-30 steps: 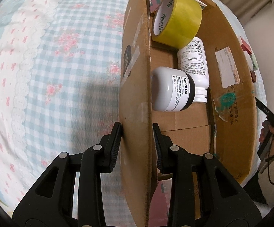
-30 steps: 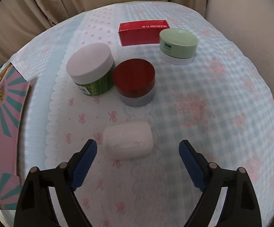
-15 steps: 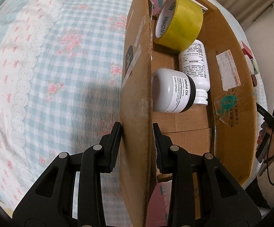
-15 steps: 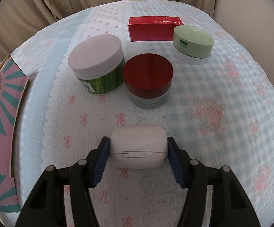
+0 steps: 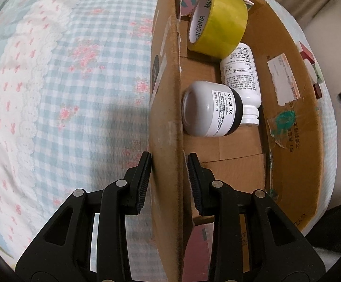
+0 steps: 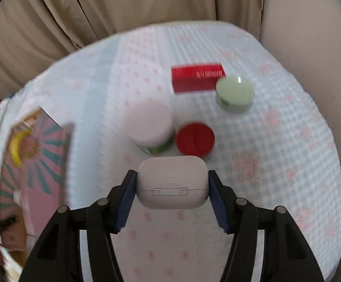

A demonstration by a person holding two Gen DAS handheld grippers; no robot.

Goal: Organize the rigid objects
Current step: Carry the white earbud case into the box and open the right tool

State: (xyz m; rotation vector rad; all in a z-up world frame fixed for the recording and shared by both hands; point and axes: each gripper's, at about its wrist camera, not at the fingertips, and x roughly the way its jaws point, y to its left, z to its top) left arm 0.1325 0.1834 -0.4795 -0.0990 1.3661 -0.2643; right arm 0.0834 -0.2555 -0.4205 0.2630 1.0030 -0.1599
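My left gripper (image 5: 169,176) is shut on the near wall of a cardboard box (image 5: 165,108). Inside the box lie a yellow tape roll (image 5: 219,33), a white bottle (image 5: 241,75) and a grey jar (image 5: 211,112). My right gripper (image 6: 171,195) is shut on a white earbud case (image 6: 171,183) and holds it lifted above the bed. Below it stand a white-lidded green jar (image 6: 150,124), a red-lidded jar (image 6: 195,138), a pale green jar (image 6: 235,94) and a red box (image 6: 197,80).
The checked floral bedspread (image 5: 64,82) covers the bed. The box's pink patterned flap (image 6: 36,155) shows at the left of the right wrist view. Beige curtains (image 6: 123,7) hang behind the bed, with a wall on the right.
My right gripper closed on the white earbud case and lifted it off the bedspread, moving up and back; the view is blurred. The left gripper keeps its hold on the box wall.
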